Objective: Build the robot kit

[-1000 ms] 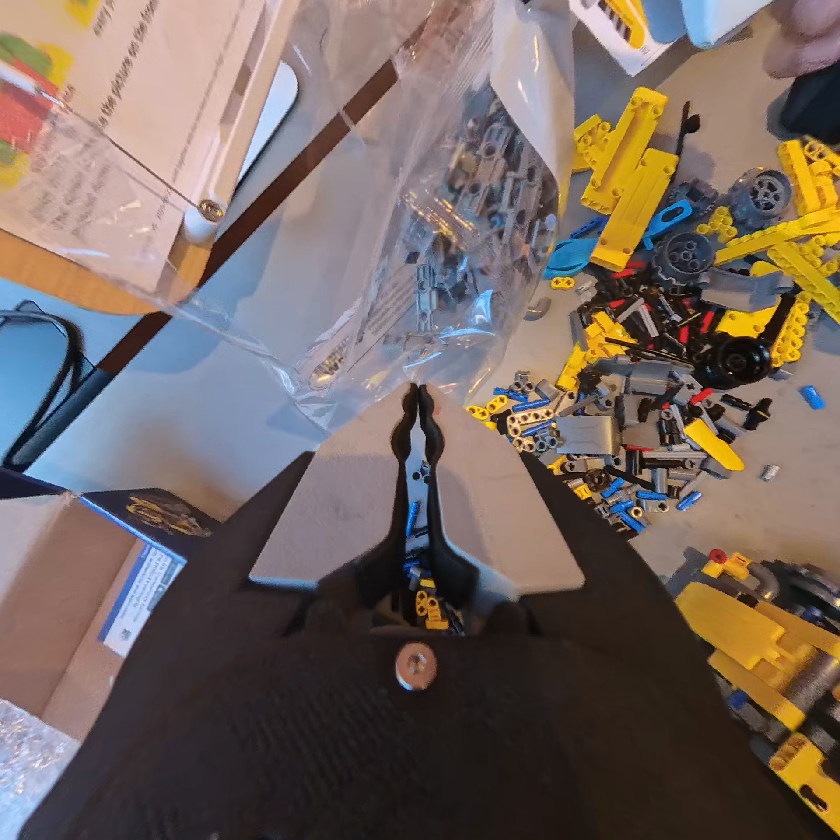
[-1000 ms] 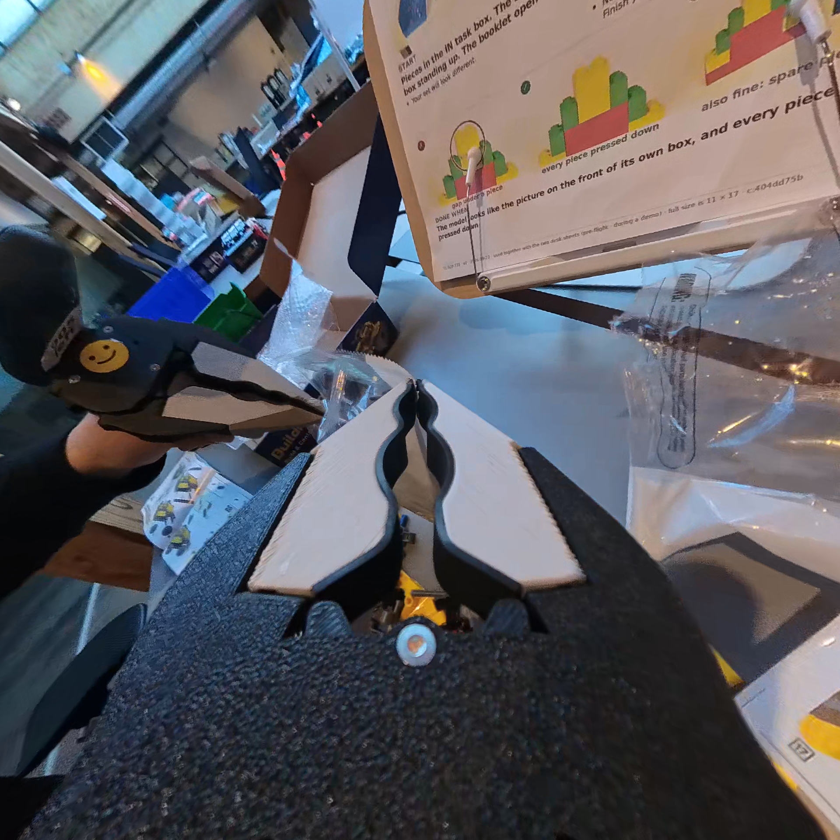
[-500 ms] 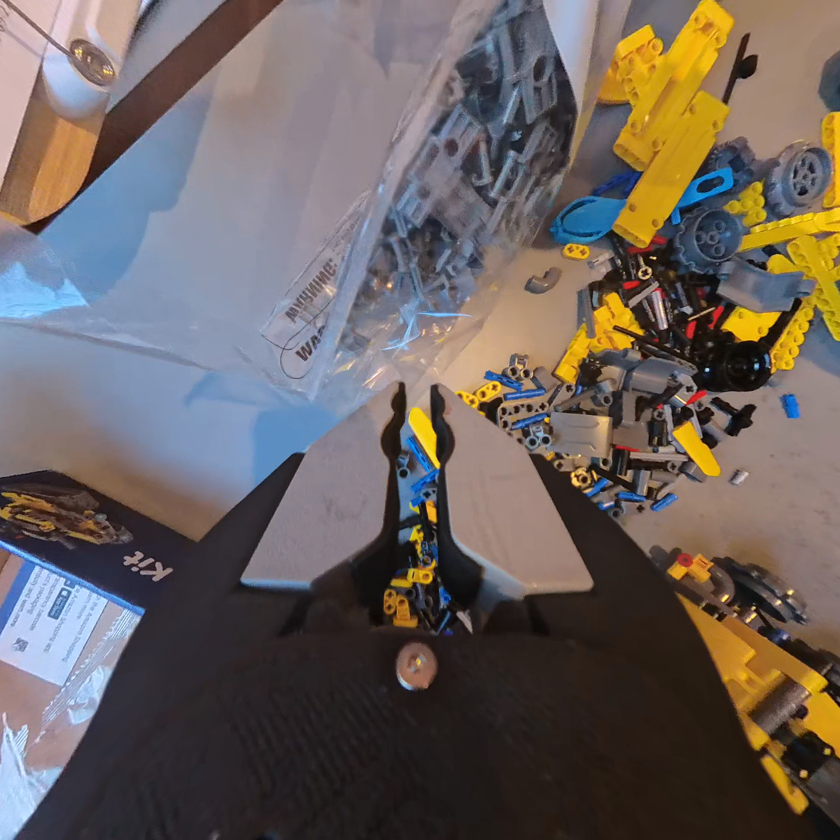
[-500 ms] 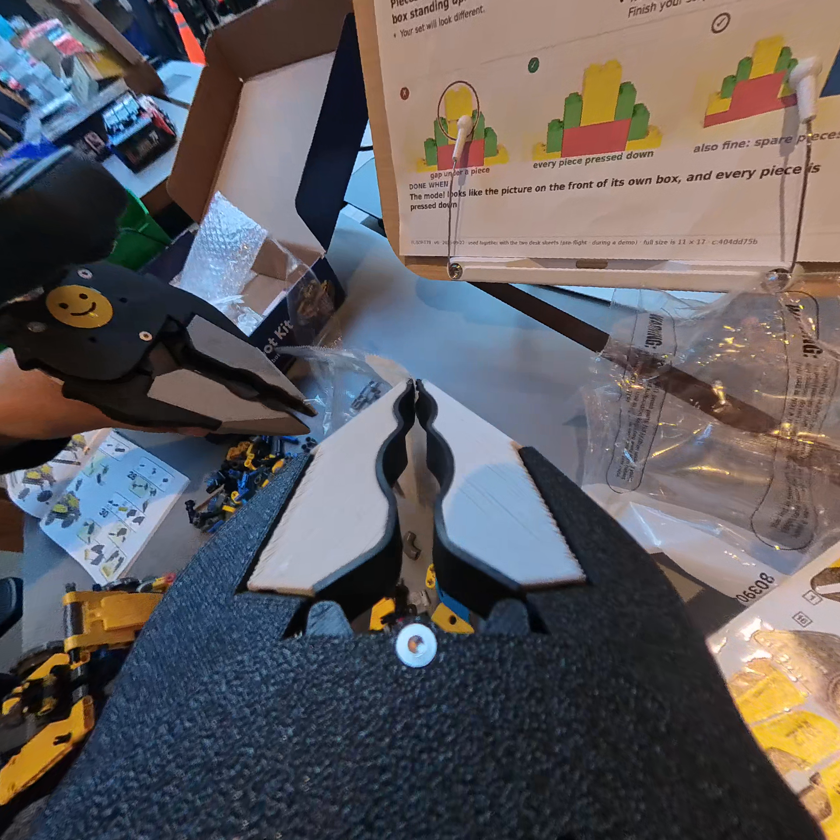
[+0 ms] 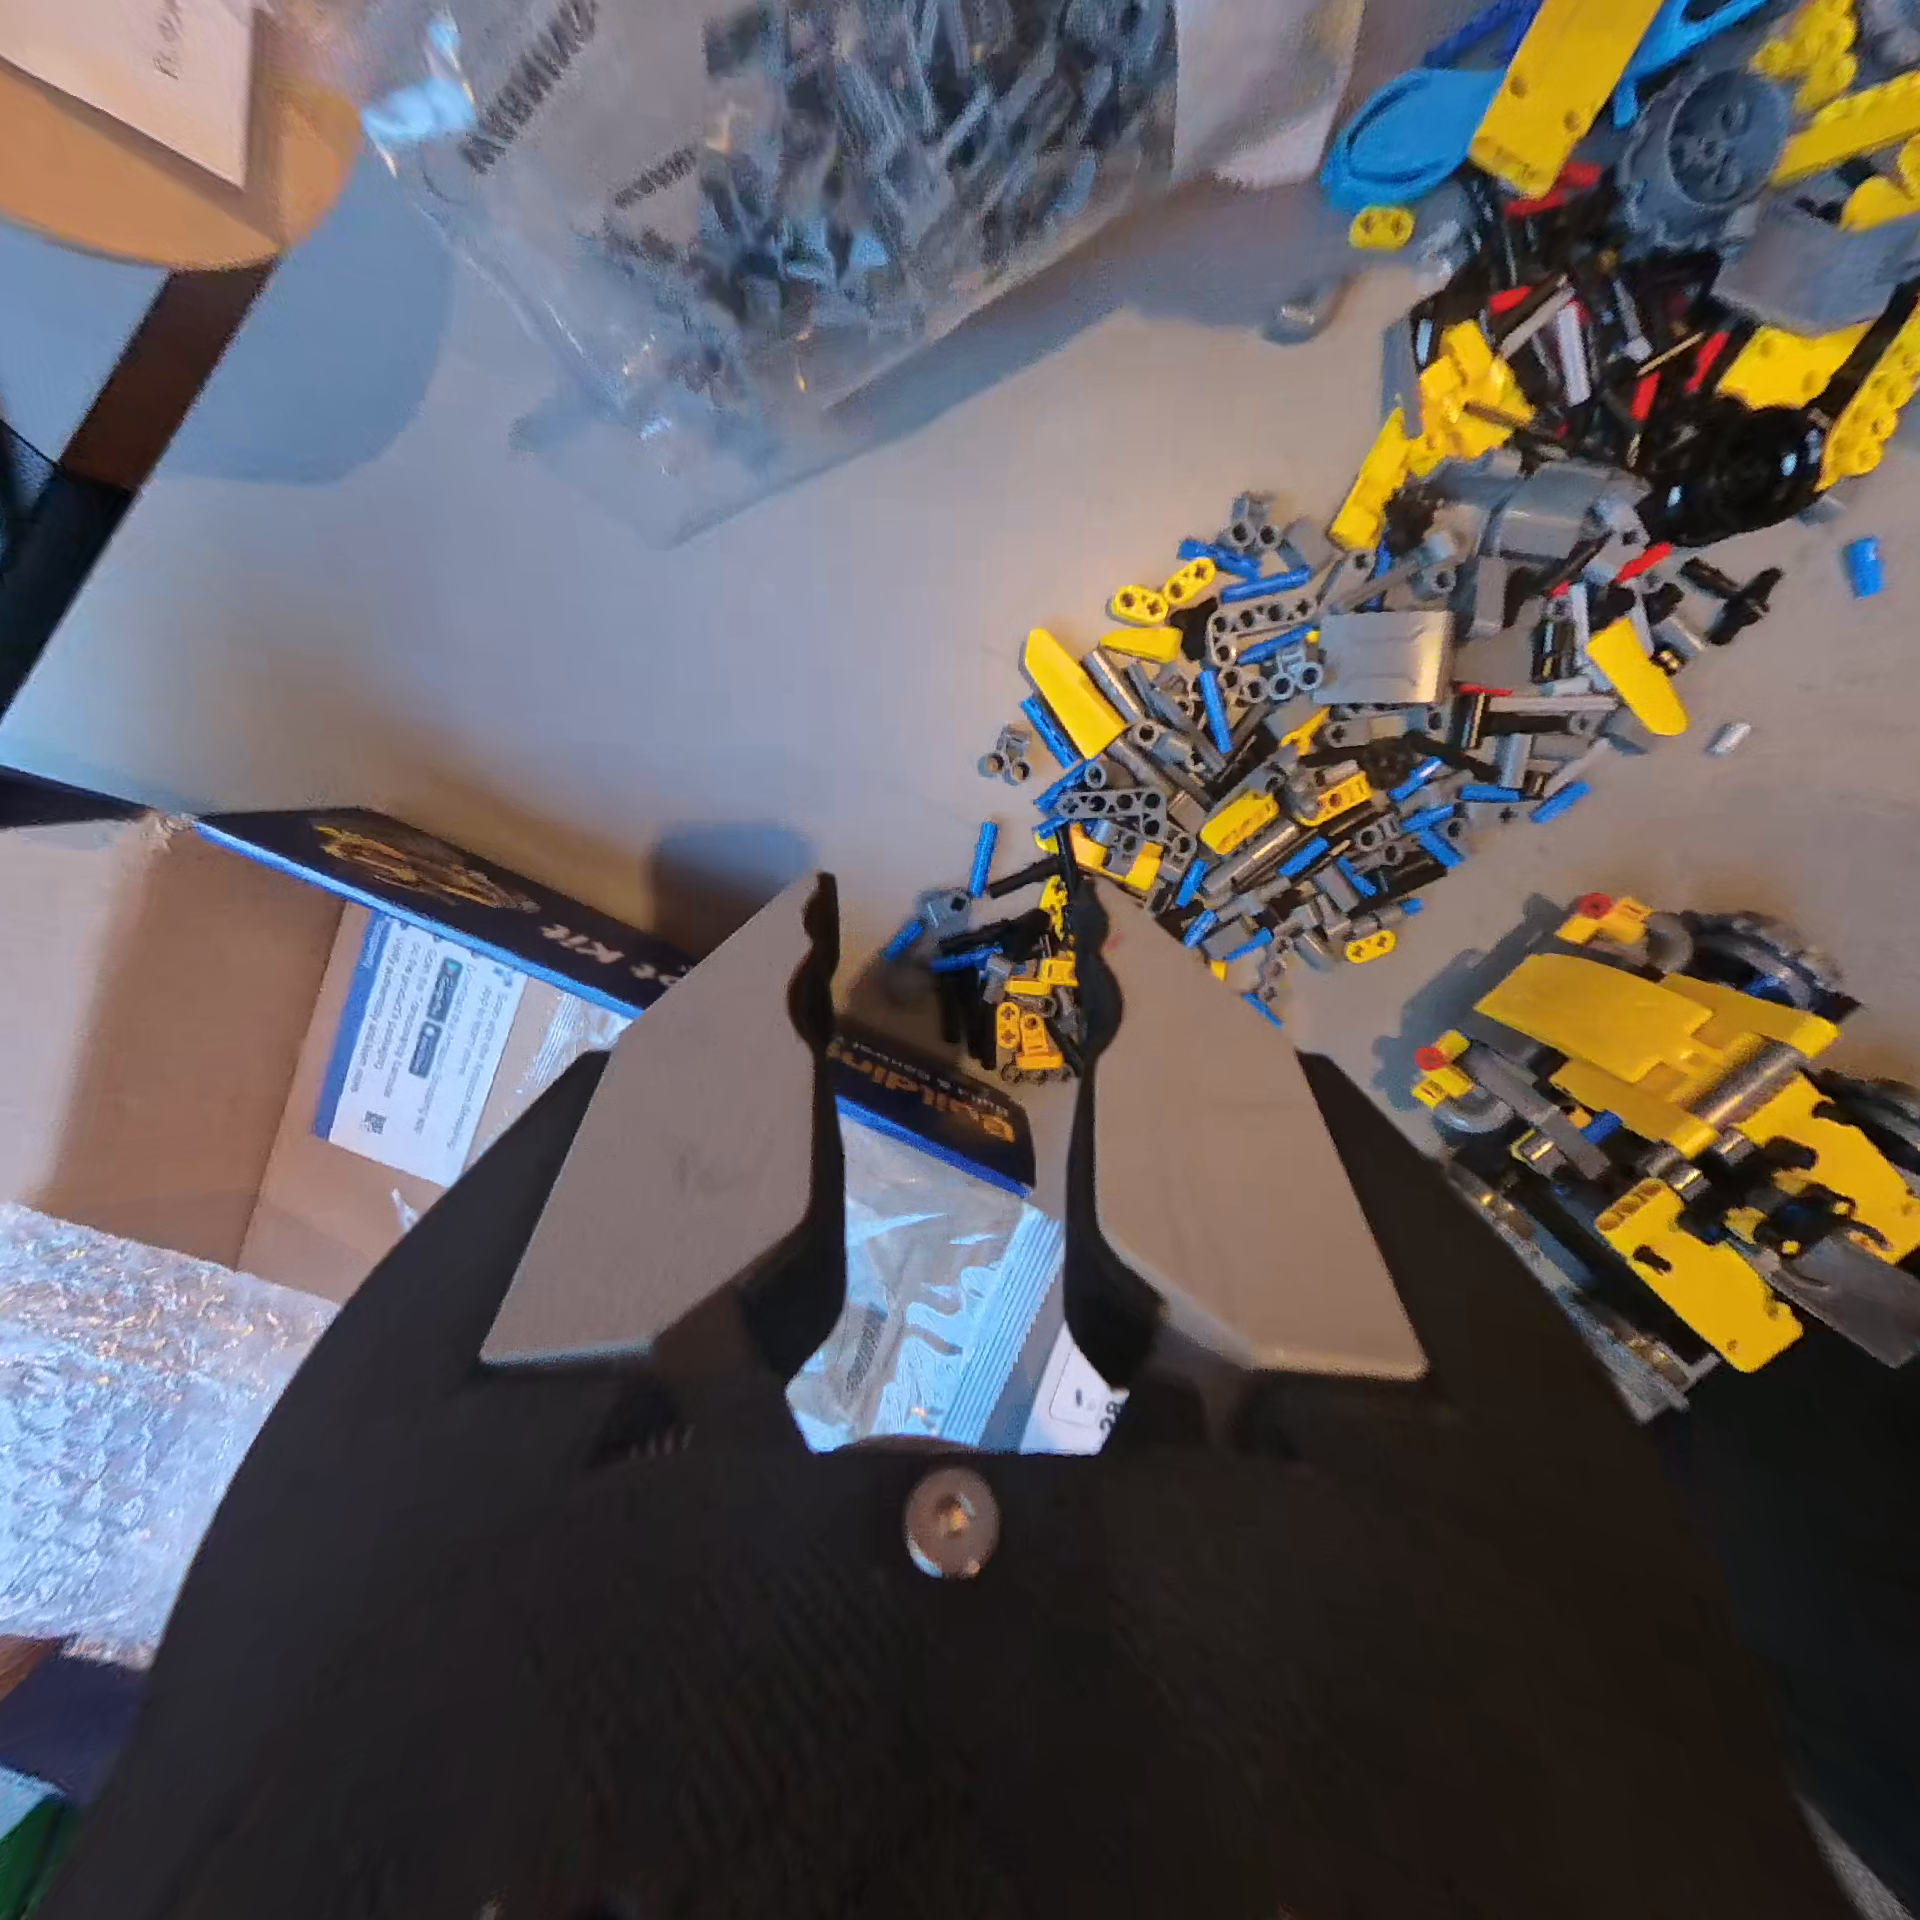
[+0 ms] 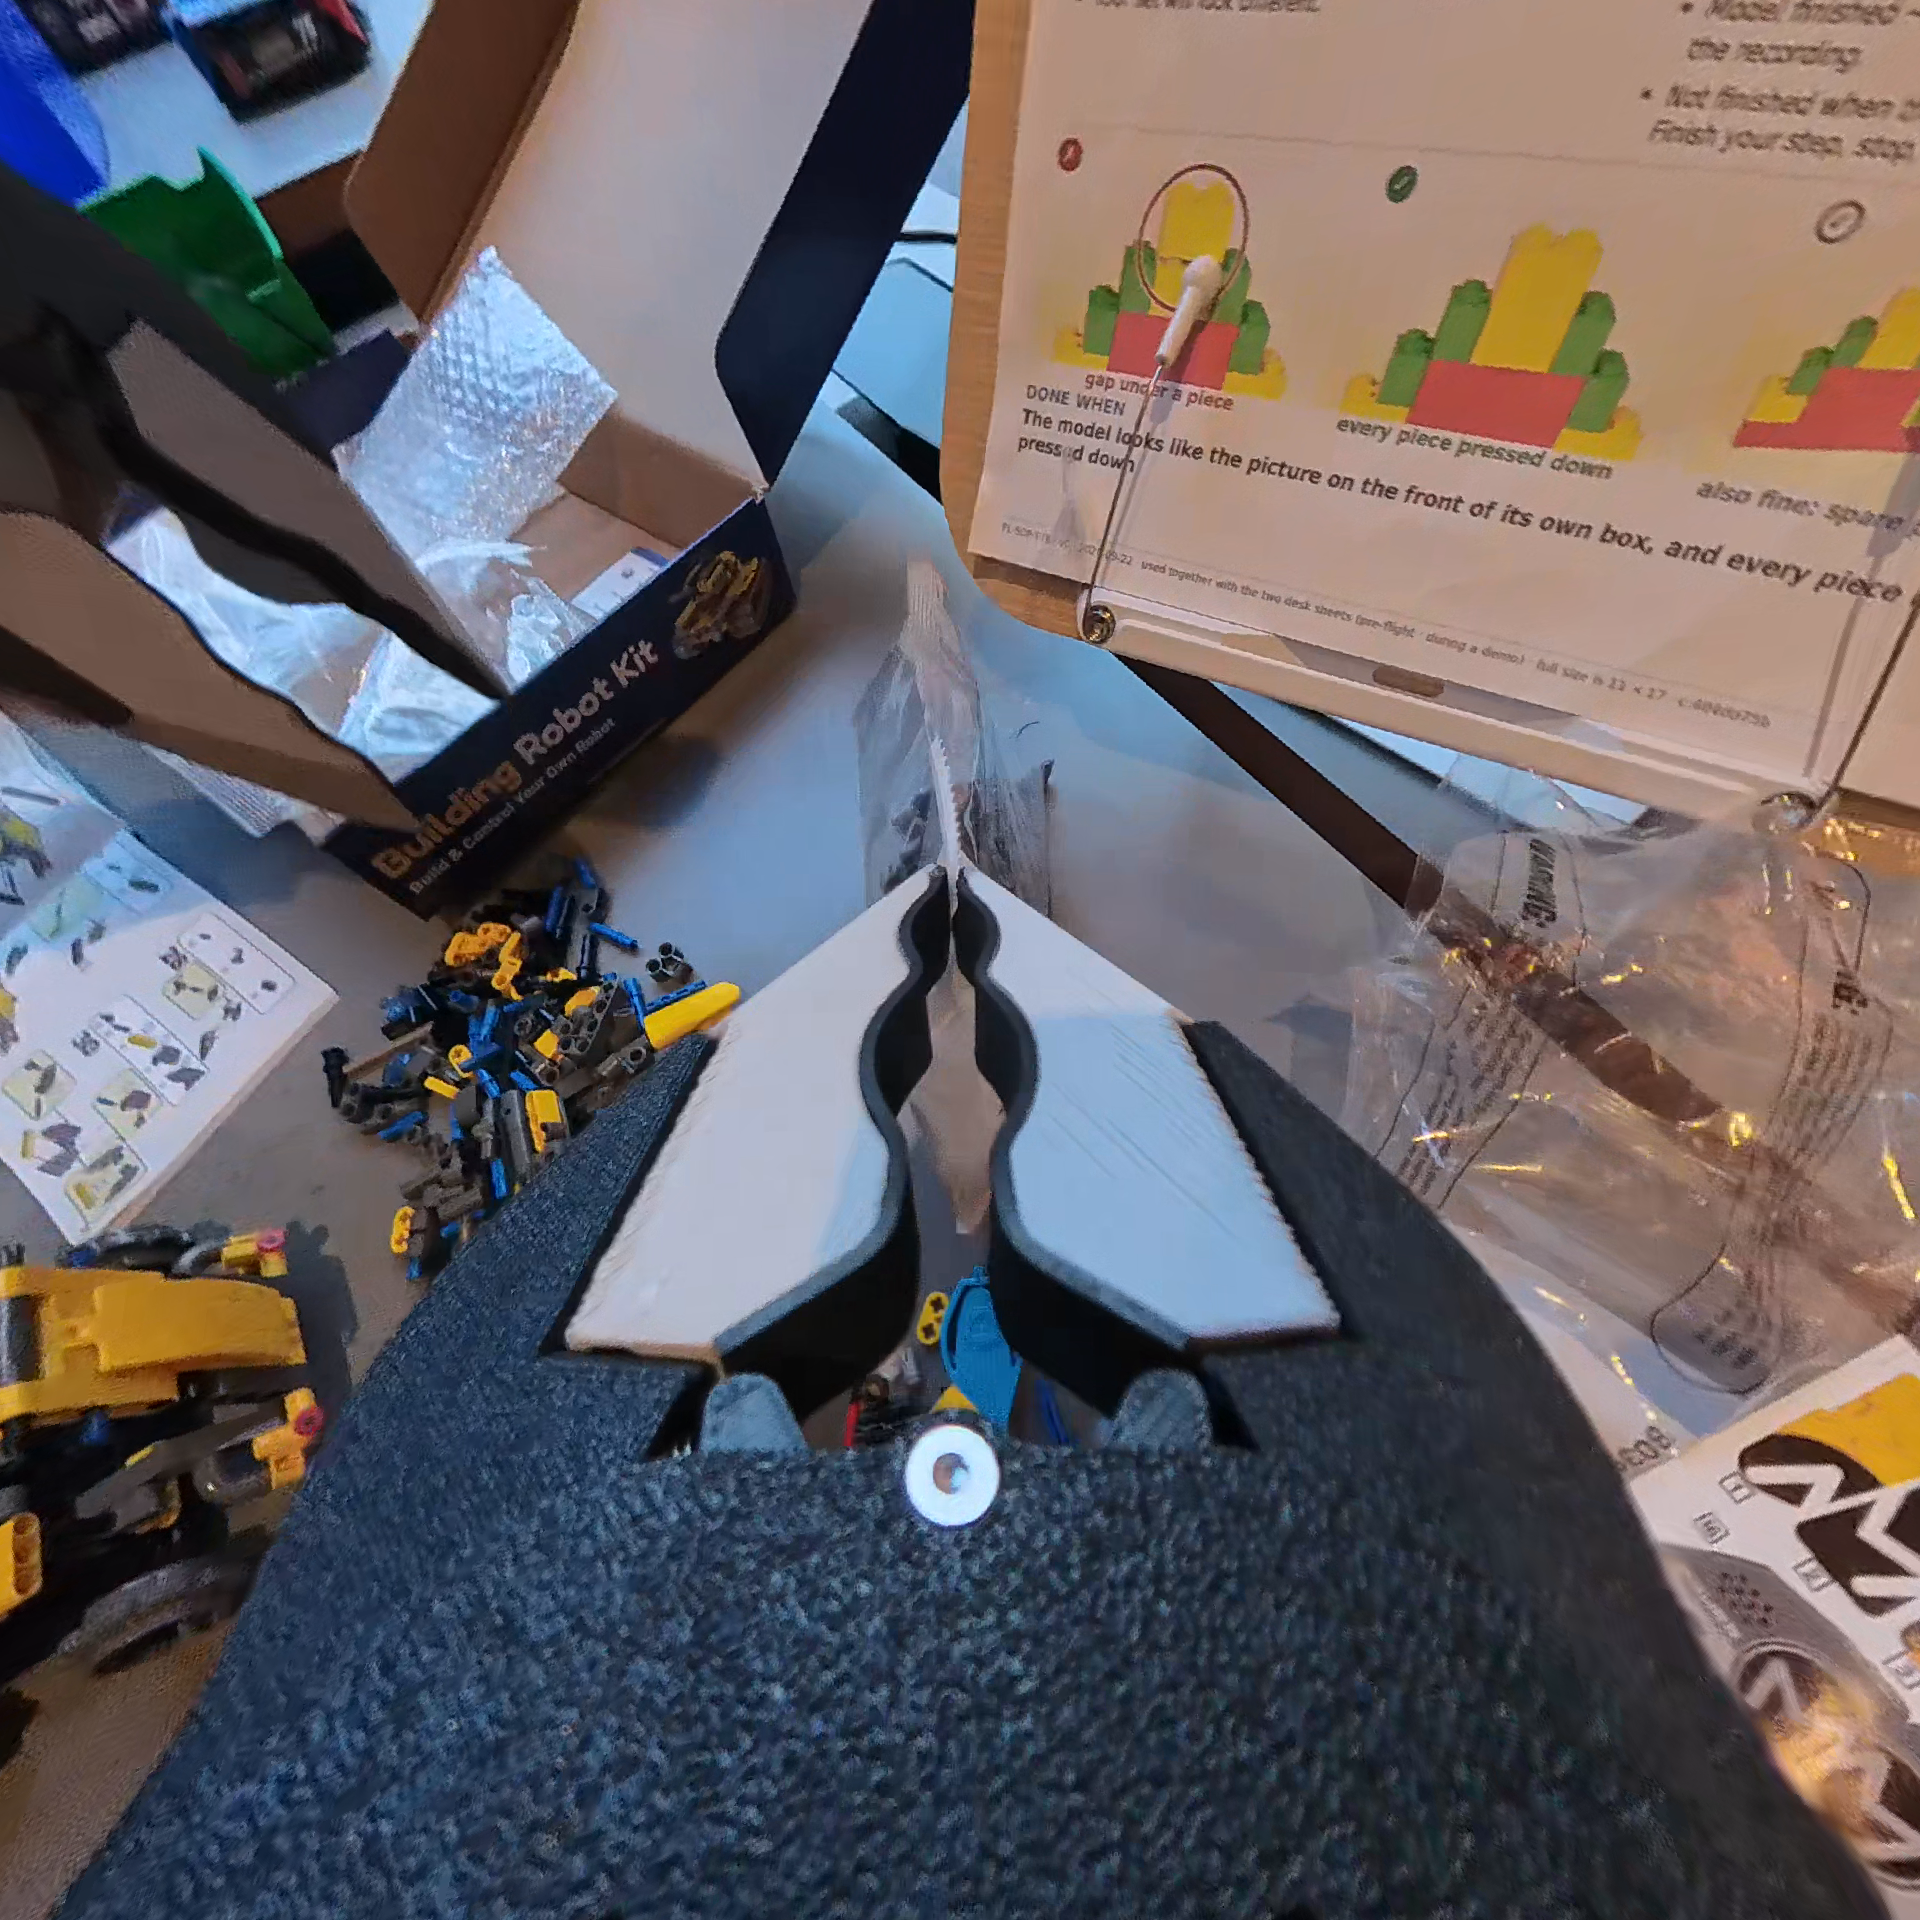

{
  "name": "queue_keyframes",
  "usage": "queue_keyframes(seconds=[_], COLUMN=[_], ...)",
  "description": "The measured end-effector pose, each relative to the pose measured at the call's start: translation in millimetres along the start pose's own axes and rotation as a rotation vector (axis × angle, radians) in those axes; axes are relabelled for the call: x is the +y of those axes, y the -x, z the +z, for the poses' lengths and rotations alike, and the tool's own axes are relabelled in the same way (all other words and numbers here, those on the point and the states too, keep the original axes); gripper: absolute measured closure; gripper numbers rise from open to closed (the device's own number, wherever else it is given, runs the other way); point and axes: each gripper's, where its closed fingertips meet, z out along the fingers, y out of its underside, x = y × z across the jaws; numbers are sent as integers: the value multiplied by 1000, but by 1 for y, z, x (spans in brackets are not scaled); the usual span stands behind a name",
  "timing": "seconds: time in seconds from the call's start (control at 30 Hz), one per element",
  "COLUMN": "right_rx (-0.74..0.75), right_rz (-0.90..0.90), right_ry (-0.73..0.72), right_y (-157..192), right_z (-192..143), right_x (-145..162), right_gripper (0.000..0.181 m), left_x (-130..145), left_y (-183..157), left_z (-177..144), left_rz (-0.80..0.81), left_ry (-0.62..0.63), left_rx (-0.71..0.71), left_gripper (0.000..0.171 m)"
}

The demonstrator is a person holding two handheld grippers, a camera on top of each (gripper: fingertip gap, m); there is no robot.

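two grippers: right gripper (image 6: 951, 883) pinches the near edge of a bag (image 6: 951, 748), which stands upright and runs far from its tips. left gripper (image 5: 956, 914), fingers spread and empty, hovers over loose pieces (image 5: 1226, 790) beside the box (image 5: 416, 904).

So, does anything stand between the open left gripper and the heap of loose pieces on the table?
Nothing visible does. The left gripper is open, and the heap of loose pieces begins between its fingertips. The box lies off to the left.
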Motion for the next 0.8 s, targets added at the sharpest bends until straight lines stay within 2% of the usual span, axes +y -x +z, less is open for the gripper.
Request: queue_keyframes(seconds=[0.1,0.23,0.33,0.47,0.63,0.7,0.8], right_rx=[-42,-89,-120,-137,-162,-168,-181], right_rz=[-57,-111,-167,-232,-264,-272,-276], right_ry=[45,82,110,149,160,164,168], right_y=[6,11,14,16,17,17,16], right_z=[1,-1,-3,-6,-8,-8,-7], right_x=[0,2,4,7,8,10,13], right_gripper=[181,181,181,181,181,181,181], left_x=[-11,-28,-59,-101,-121,-119,-109], left_y=[2,13,19,28,30,35,48], left_z=[-3,-4,-12,-21,-5,7,25], left_rz=[-1,38,126,313,508,527,544], left_ry=[-47,-93,-202,-272,-185,-112,1], left_rx=[1,-66,-120,-205,-167,-133,-127], left_gripper=[131,131,128,113,105,104,113])
